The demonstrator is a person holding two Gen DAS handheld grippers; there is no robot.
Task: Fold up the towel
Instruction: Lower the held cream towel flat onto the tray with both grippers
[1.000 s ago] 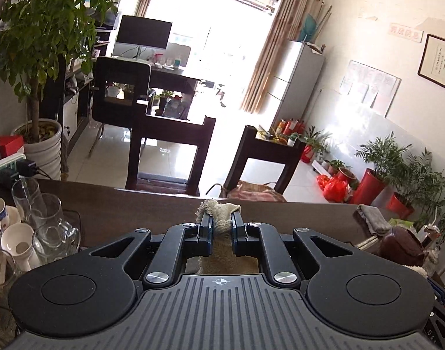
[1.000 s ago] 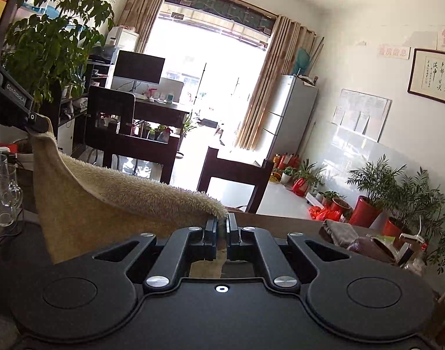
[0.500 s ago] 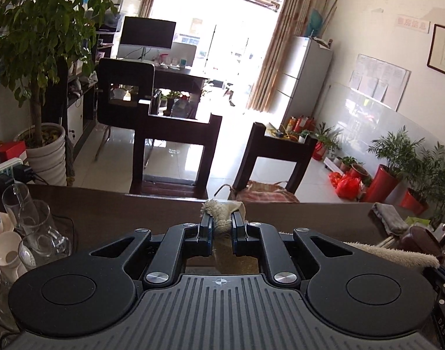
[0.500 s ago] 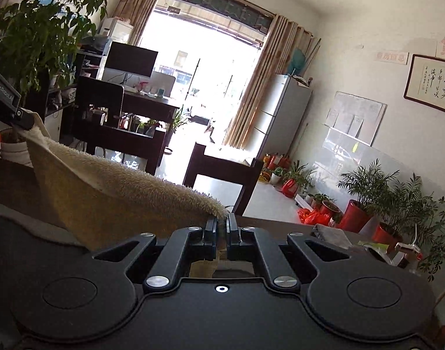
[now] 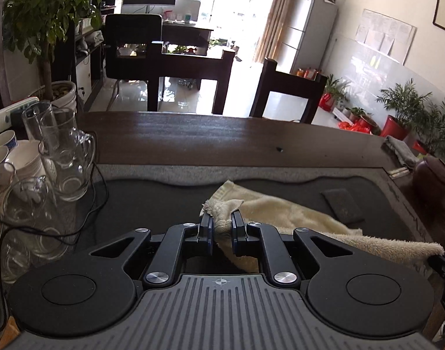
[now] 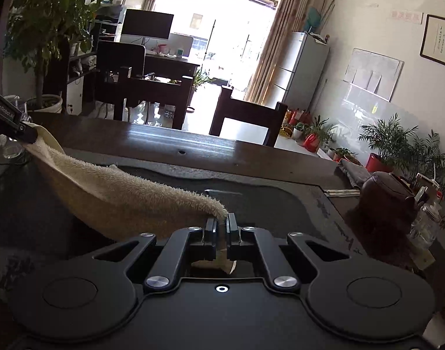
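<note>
In the left wrist view, the left gripper (image 5: 221, 227) is pinching a frayed corner of the cream towel (image 5: 280, 210) between its fingers, and where a second ago the camera was looking out over the room with that corner held high, it is now tilting down over the dark mat (image 5: 152, 201) on the desk (image 5: 222, 134); the far part of the towel is already lying on the mat while the near edge is stretching off to the right toward the other gripper. That suggests the lifted edge is being carried down and over to lay a fold. Glass pitchers (image 5: 68, 157) and white cups (image 5: 6, 157) are crowding the left side just beside the mat, with a black cable (image 5: 100, 192) trailing onto it, and a small dark pad (image 5: 342, 204) is lying just to the right of the towel. In the right wrist view, the right gripper (image 6: 221, 227) is clamping the opposite corner, its fingers closed on the cloth, and the towel is sagging in a curve to the left gripper at the far left, lower than before. A dark brown pot (image 6: 388, 198) and a grey rag (image 6: 350, 169) are sitting to the right, well apart from the fold's likely path.
</note>
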